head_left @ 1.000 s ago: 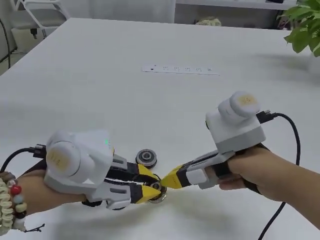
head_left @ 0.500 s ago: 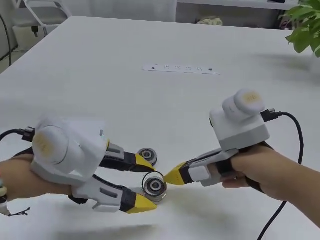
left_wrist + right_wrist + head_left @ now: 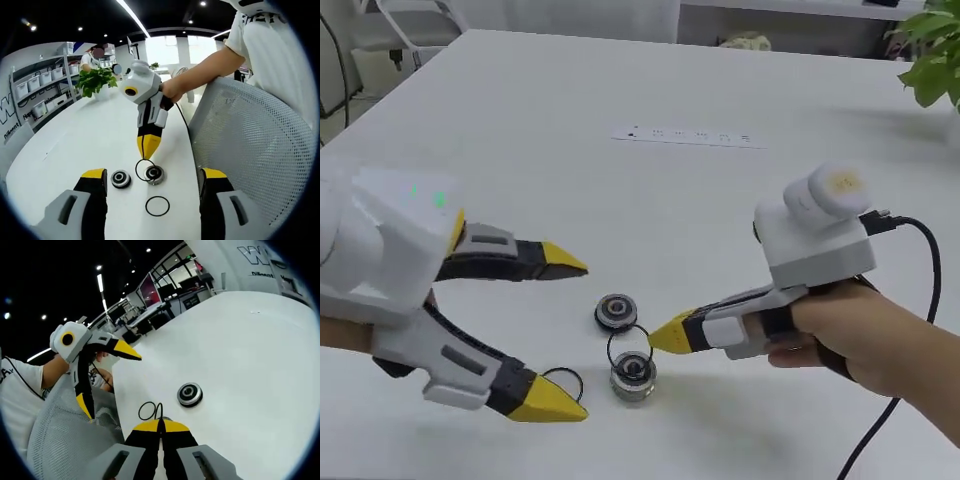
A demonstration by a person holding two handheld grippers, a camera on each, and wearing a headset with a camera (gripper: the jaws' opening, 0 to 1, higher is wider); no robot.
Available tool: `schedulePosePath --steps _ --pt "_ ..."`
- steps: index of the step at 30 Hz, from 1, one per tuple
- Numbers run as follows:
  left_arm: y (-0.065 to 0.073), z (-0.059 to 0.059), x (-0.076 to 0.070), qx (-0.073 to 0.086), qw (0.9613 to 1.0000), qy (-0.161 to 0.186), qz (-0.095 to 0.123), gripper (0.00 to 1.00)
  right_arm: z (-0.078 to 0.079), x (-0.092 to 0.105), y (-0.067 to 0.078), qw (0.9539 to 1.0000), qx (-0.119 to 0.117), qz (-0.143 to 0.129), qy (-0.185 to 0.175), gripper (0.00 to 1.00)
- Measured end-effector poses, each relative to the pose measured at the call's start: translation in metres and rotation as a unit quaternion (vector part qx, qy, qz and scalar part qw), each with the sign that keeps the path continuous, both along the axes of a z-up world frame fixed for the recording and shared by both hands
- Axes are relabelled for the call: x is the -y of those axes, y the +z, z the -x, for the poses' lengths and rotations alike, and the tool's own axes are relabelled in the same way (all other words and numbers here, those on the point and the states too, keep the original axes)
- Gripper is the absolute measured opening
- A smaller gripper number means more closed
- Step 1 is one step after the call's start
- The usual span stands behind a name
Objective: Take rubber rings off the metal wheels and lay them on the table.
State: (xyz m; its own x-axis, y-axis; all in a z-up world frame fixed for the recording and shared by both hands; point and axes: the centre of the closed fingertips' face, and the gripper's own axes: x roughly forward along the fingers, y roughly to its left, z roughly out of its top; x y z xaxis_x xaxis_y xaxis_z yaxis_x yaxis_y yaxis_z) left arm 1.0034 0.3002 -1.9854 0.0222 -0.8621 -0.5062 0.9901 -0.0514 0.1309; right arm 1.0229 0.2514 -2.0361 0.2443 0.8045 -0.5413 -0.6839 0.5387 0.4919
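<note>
A white table (image 3: 620, 200) is seen, with a power strip (image 3: 688, 135) far back and a plant (image 3: 932, 60) at its corner. Two wheels are set close together, the far wheel (image 3: 616, 312) and the near wheel (image 3: 633, 377). A ring (image 3: 625, 345) is pinched in the clenched right gripper (image 3: 653, 337), just above the near wheel. A second ring (image 3: 563, 383) is laid flat on the table, near the widely spread left gripper (image 3: 583, 340). A mesh chair (image 3: 240, 130) is seen at the table's edge.

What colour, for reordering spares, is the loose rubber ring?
Black. The rubber ring shows best in the left gripper view.
</note>
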Motion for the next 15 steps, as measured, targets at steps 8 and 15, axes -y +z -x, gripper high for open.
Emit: schedulePosePath --steps 8,15 --pt "0.01 -0.009 -0.036 0.011 0.9985 0.053 0.001 0.83 -0.001 -0.008 0.011 0.9999 0.011 -0.012 0.002 0.0" --pt "0.013 -0.014 -0.064 0.004 0.9928 0.117 0.023 0.89 0.003 -0.022 0.018 0.9993 0.02 -0.023 0.019 0.0"
